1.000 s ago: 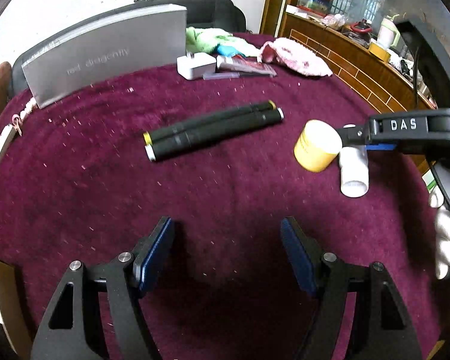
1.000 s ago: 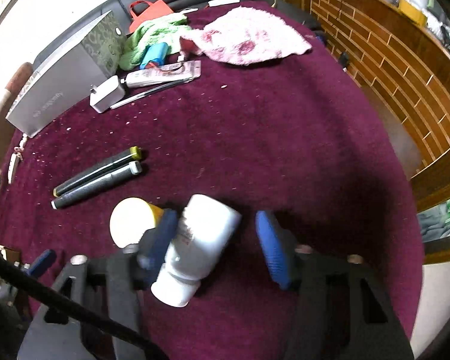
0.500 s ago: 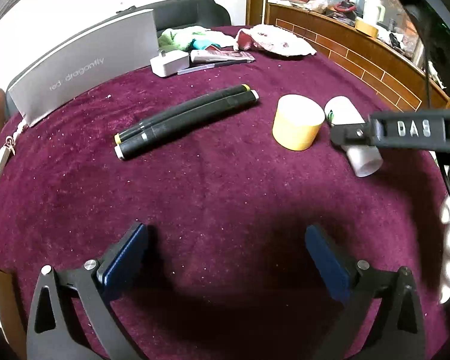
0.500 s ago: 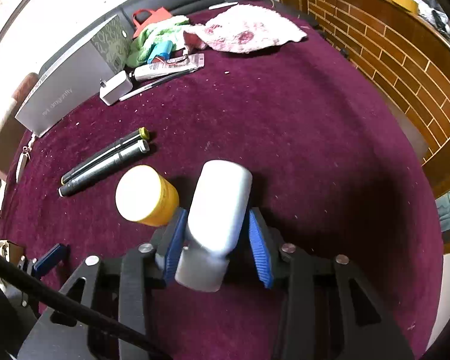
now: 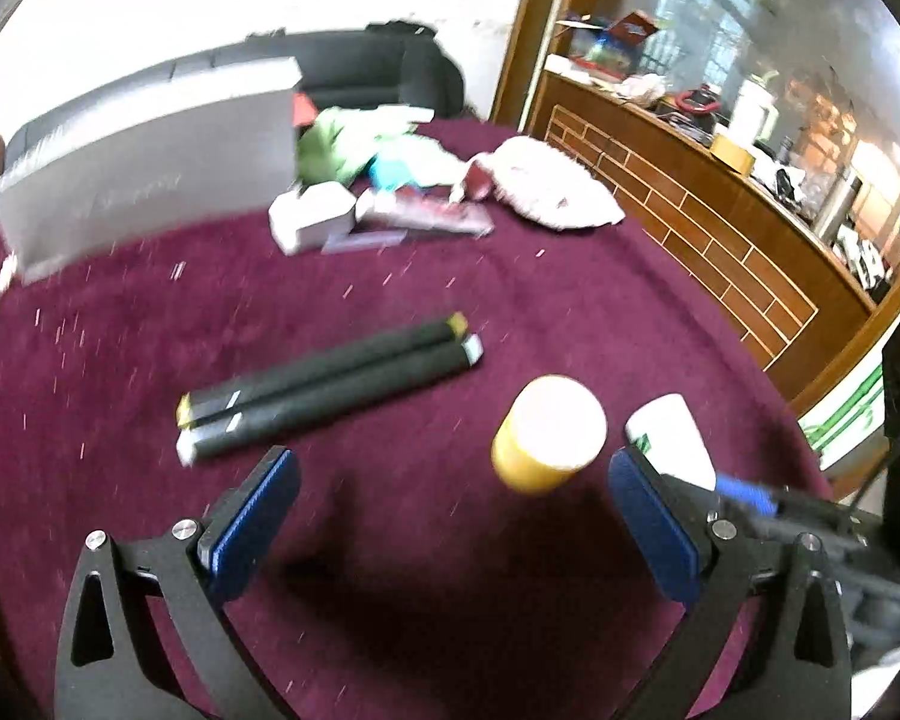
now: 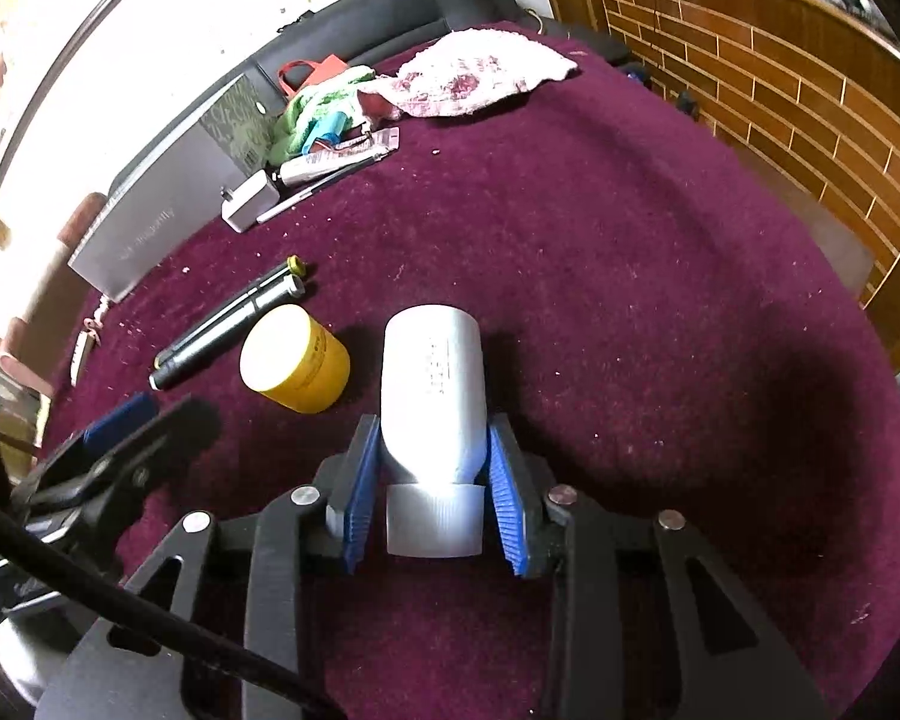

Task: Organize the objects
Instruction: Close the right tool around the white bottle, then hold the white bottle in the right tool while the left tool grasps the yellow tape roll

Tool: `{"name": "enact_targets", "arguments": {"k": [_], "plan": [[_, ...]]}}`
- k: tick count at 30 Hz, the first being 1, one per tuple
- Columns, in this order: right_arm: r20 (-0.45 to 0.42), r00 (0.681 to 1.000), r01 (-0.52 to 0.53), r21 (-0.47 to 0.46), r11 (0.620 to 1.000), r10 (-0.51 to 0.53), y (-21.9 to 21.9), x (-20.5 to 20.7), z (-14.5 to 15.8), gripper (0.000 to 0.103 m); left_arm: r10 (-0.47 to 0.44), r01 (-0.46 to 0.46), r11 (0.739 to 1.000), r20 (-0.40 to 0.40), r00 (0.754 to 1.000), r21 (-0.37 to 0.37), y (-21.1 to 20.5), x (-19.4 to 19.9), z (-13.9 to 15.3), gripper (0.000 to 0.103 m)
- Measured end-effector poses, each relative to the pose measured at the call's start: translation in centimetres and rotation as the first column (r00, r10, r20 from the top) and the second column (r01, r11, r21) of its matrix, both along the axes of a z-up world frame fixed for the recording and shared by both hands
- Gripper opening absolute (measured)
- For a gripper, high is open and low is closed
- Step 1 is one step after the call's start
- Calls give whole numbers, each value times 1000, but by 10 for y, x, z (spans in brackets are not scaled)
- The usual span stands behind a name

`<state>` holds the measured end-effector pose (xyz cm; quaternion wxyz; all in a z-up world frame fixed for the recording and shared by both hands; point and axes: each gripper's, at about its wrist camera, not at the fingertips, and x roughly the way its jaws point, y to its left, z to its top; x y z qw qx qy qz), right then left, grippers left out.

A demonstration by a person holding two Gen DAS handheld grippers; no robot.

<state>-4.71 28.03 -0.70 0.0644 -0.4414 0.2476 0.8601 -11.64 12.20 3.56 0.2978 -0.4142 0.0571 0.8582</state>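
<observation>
Currently, my right hand-held gripper (image 6: 429,495) is clamped on the white bottle (image 6: 432,396) near its capped end, with the bottle lying along the fingers over the maroon desk (image 6: 660,300). My left hand-held gripper (image 5: 450,522) stands wide open and empty, short of the yellow jar (image 5: 546,432). The two black markers (image 5: 330,396) lie paired beside the jar. I judge the task early: one item is secured, none placed, and clutter remains at the desk's far edge. One second ago, the right fingers were spread around the bottle; they have since closed on it.
</observation>
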Motion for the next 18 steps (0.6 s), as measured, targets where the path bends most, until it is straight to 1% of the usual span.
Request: {"name": "enact_targets", "arguments": {"k": [1,2,4,6,9,13,15,16,17,18], "plan": [[-3,1000,-1,-11,1000,1,1,1,0,32,-5,5,1000,-31,1000,-9,8,0,2,98],[-6,1000,-1,-24,1000,1,3,1,-1,33,3,-3,1000,-47,999,1,10,-2,3,98],[-15,1000,8,-79,997,-9,10,2,-2,32,15,-15,1000,-57,998,-8,19,-9,2,98],[-17,1000,8,-100,995,-10,13,3,-3,31,14,-14,1000,-50,999,-7,23,-12,-3,98],[-8,1000,-2,-86,996,1,11,3,-2,31,9,-8,1000,-27,1000,5,25,-15,-11,98],[24,1000,8,-72,997,-6,13,6,0,31,-66,66,998,-37,997,-4,33,-10,-17,98],[36,999,32,-39,999,-30,17,9,2,31,-94,94,996,-39,995,-3,39,-8,-19,95],[38,998,46,-32,998,-45,20,10,2,31,-107,107,994,-30,994,-8,43,-9,-20,87],[39,998,55,-31,998,-54,22,12,2,31,-123,123,992,-19,992,-8,47,-9,-21,66],[38,998,61,-35,998,-59,24,12,1,31,-144,144,990,2,990,-14,52,-9,-24,54]]}}
